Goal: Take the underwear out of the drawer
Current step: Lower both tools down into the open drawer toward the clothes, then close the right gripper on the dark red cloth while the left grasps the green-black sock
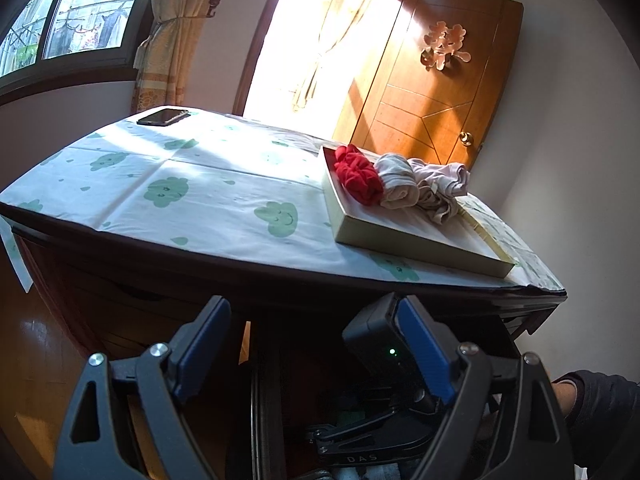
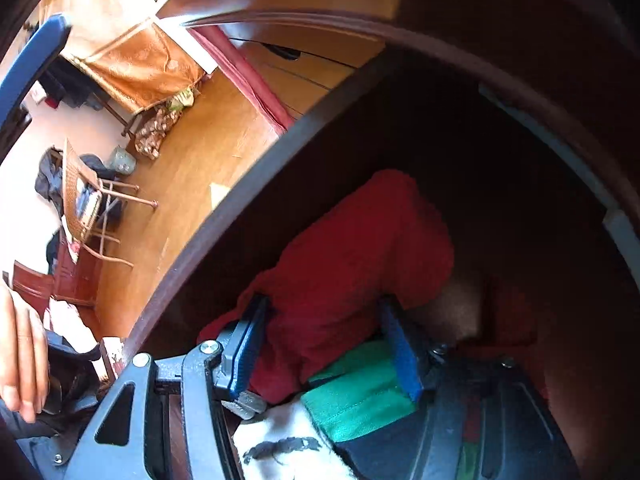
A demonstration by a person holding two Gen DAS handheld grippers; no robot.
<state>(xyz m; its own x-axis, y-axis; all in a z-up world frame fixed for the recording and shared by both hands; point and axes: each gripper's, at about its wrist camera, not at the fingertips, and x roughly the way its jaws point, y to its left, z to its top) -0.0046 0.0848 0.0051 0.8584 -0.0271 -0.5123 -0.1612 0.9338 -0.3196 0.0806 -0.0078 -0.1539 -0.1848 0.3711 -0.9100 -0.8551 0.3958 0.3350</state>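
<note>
In the right wrist view my right gripper (image 2: pixel 324 344) is down inside the open drawer (image 2: pixel 248 200). Its blue fingers (image 2: pixel 244 344) stand on either side of a rolled red underwear (image 2: pixel 352 248); whether they press on it I cannot tell. Green (image 2: pixel 356 392) and white (image 2: pixel 280 432) garments lie under it. In the left wrist view my left gripper (image 1: pixel 308 344) is open and empty, in front of the dresser below its top edge. A shallow tray (image 1: pixel 400 236) on the dresser top holds red (image 1: pixel 358 174) and beige (image 1: pixel 404 180) underwear. The right gripper's body (image 1: pixel 384 344) shows between the left fingers.
The dresser top has a white cloth with green clouds (image 1: pixel 180 184) and a black phone (image 1: pixel 164 116) at the far left. A wooden door (image 1: pixel 432 92) and a curtained window (image 1: pixel 168 32) stand behind. A chair (image 2: pixel 88 200) and clutter stand on the wooden floor.
</note>
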